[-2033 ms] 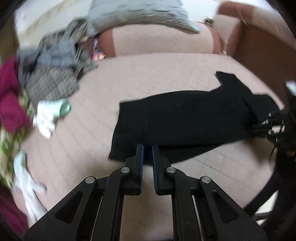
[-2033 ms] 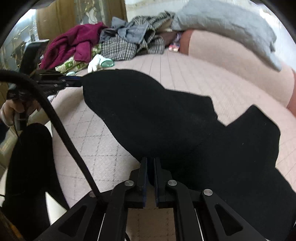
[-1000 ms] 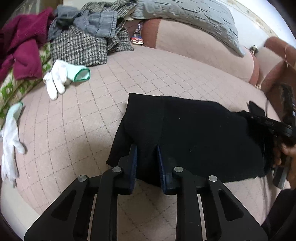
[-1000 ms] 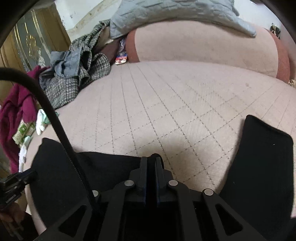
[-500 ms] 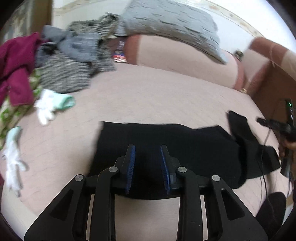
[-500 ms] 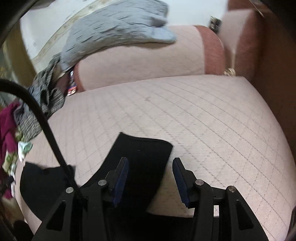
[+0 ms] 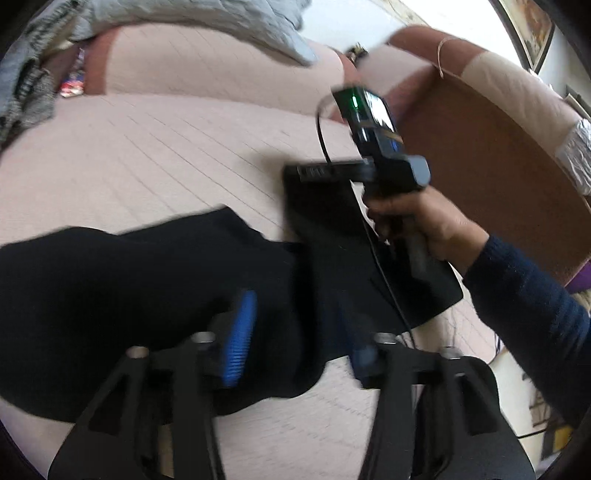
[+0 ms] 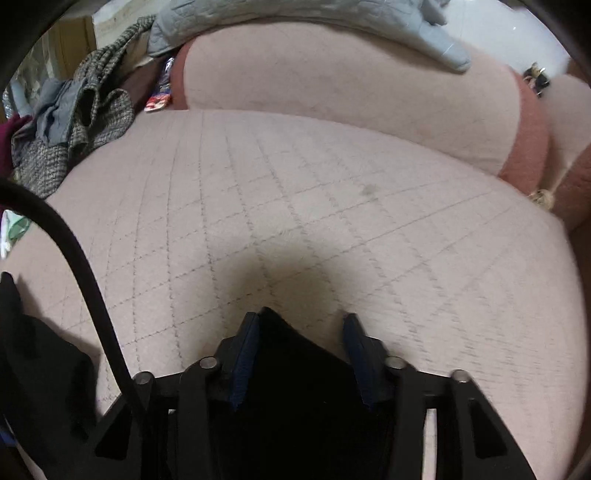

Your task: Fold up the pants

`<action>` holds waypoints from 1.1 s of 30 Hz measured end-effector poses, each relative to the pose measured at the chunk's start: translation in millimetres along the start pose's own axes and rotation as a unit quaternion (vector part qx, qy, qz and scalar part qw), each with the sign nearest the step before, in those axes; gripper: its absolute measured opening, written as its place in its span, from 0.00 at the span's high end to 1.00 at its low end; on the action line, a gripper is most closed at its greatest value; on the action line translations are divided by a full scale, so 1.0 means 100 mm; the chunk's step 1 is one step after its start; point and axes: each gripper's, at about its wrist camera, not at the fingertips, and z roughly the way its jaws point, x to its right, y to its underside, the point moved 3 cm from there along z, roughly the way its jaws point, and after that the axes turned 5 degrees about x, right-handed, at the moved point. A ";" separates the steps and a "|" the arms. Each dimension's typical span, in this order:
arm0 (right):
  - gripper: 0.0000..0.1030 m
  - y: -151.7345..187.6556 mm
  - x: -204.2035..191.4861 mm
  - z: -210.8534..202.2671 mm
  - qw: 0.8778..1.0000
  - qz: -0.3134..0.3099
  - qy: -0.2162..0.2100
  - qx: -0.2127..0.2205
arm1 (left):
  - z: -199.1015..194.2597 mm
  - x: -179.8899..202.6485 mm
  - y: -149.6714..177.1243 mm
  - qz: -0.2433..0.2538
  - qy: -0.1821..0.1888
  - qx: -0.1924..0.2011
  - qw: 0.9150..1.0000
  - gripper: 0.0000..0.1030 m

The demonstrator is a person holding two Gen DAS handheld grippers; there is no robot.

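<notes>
The sofa seat [image 8: 332,192], a pink quilted cushion, carries the work. The black pants [image 7: 129,295] lie across its near edge, bunched and partly doubled over, with one end spread flat under the right claw [image 7: 295,171]; judged from this, a first fold is under way but the cloth is not yet squared, and at least one more fold and smoothing remain. The left claw [image 7: 295,332] hovers over the middle of the pants, its jaws opening and well apart, pads not pressing the cloth. In the right wrist view the right claw [image 8: 299,350] has a corner of the pants between its jaws, which are closing but not yet clamped. A clothes pile [image 8: 70,136] sits at the far left, a grey pillow [image 8: 314,22] on the backrest; both are well clear. The black cable [image 8: 85,288] trails near the pants and could snag.
</notes>
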 end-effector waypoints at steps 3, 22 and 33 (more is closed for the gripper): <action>0.98 -0.04 -0.07 -0.18 1.000 -0.013 -0.020 0.016 | 0.22 0.07 0.00 0.010 -0.010 -0.020 1.000 0.51; 0.88 2.15 1.09 -2.53 0.996 0.083 0.032 0.030 | 0.28 0.30 0.17 0.037 -0.005 -0.026 0.999 0.51; 0.58 1.57 0.51 -1.85 0.998 -0.016 -0.049 0.024 | 0.01 0.09 -0.17 0.099 -0.028 -0.003 0.995 0.51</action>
